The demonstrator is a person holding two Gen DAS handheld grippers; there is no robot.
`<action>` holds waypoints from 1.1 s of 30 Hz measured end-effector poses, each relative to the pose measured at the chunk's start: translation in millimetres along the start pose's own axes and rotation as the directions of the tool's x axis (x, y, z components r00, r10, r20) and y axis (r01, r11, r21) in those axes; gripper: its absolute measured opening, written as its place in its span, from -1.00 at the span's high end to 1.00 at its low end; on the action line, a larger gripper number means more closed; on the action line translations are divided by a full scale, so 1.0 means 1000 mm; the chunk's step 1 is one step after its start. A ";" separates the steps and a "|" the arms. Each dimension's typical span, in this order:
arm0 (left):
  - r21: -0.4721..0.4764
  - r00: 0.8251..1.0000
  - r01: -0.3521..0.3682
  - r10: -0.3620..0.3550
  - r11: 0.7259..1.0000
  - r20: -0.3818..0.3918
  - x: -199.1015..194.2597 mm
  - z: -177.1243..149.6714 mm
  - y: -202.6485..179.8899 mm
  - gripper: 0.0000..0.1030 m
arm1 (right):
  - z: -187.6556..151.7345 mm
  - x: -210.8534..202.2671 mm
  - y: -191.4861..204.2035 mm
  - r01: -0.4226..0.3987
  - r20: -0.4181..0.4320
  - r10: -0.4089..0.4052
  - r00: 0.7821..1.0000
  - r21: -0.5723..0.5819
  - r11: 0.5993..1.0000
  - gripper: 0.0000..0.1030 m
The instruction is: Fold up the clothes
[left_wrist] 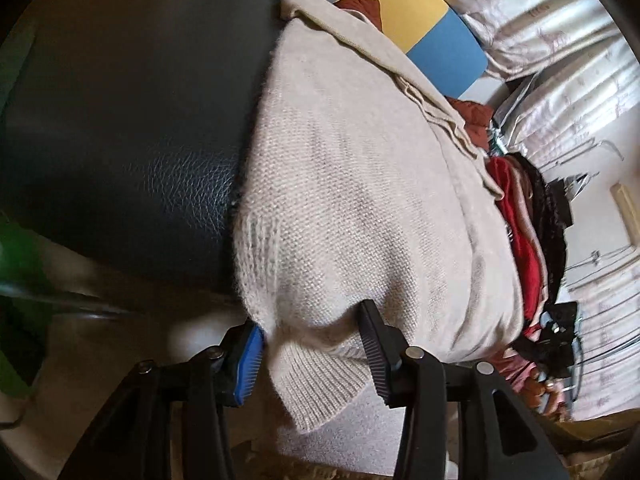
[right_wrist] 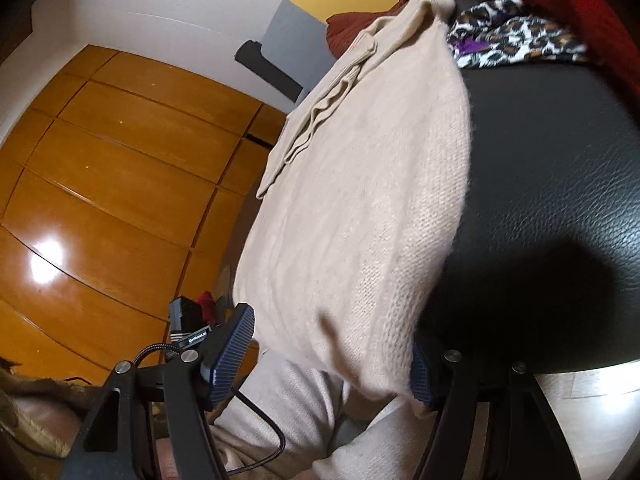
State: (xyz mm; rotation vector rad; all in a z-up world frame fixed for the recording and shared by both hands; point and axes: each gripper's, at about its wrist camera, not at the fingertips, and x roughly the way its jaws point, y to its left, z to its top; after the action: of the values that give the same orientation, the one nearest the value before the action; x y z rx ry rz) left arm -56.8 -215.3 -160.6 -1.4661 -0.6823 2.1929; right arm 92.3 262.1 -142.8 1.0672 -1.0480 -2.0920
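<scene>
The left gripper (left_wrist: 312,350) stands released, its jaws spread wide on either side of the ribbed hem of the beige knit sweater (left_wrist: 352,200); the blue-padded finger sits at the cloth's edge at 7 o'clock in the left wrist view and the black finger presses against the fabric at 5 o'clock, so the hem lies between them without being pinched. The right gripper (right_wrist: 324,354) is likewise spread, with the near corner of the beige knit sweater (right_wrist: 360,200) drooping between its two blue pads; whether the pad at 5 o'clock actually bears on the cloth, I cannot tell.

The sweater lies partly folded on a black leather seat (left_wrist: 128,128), stretching from the grippers toward 12 o'clock, with a bunched sleeve along its far edge. Beyond it, at 3 o'clock in the left wrist view, lies a red garment (left_wrist: 520,232) in a heap of other clothes. In the right wrist view a leopard-print cloth (right_wrist: 516,34) lies at 1 o'clock, and a wooden floor (right_wrist: 108,184) spreads at 9 o'clock.
</scene>
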 end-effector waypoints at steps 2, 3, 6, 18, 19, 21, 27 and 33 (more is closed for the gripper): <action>-0.018 1.000 0.029 -0.029 0.999 -0.008 0.003 0.000 0.004 0.11 | -0.001 0.003 0.002 0.004 -0.011 -0.004 1.000 -0.015 1.000 -0.37; -0.026 0.999 0.043 -0.043 0.999 -0.014 0.005 0.001 0.004 0.11 | -0.001 0.004 0.003 0.006 -0.016 -0.006 1.000 -0.023 1.000 -0.37; -0.025 0.998 0.045 -0.046 0.999 -0.033 0.009 0.002 0.001 0.09 | -0.003 0.004 0.007 0.025 -0.034 -0.027 0.999 -0.058 0.998 -0.34; 0.165 0.992 0.109 -0.119 0.980 0.051 -0.031 0.005 -0.047 0.83 | 0.002 -0.006 0.021 0.128 -0.051 -0.138 0.989 -0.171 0.977 0.84; 0.182 0.987 0.123 -0.139 0.975 0.078 -0.042 0.005 -0.051 0.84 | 0.005 -0.012 0.025 0.102 -0.033 -0.109 0.993 -0.168 0.980 0.85; 0.203 0.975 0.154 -0.182 0.967 0.127 -0.061 0.004 -0.058 0.84 | 0.010 -0.022 0.034 0.057 0.002 -0.058 0.998 -0.165 0.985 0.85; 0.201 0.931 0.274 -0.312 0.940 0.191 -0.101 -0.007 -0.061 0.85 | 0.012 -0.056 0.059 -0.060 0.071 0.074 0.995 -0.175 0.983 0.86; 0.220 0.911 0.338 -0.377 0.915 0.167 -0.129 -0.027 -0.071 0.85 | -0.007 -0.072 0.077 -0.122 0.042 0.131 0.990 -0.181 0.976 0.86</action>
State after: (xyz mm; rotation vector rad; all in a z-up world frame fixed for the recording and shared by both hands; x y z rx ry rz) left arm 19.6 -229.8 -32.5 -0.9402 -0.7262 2.0673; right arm 145.9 272.1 -52.9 0.8391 -0.9091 -2.0773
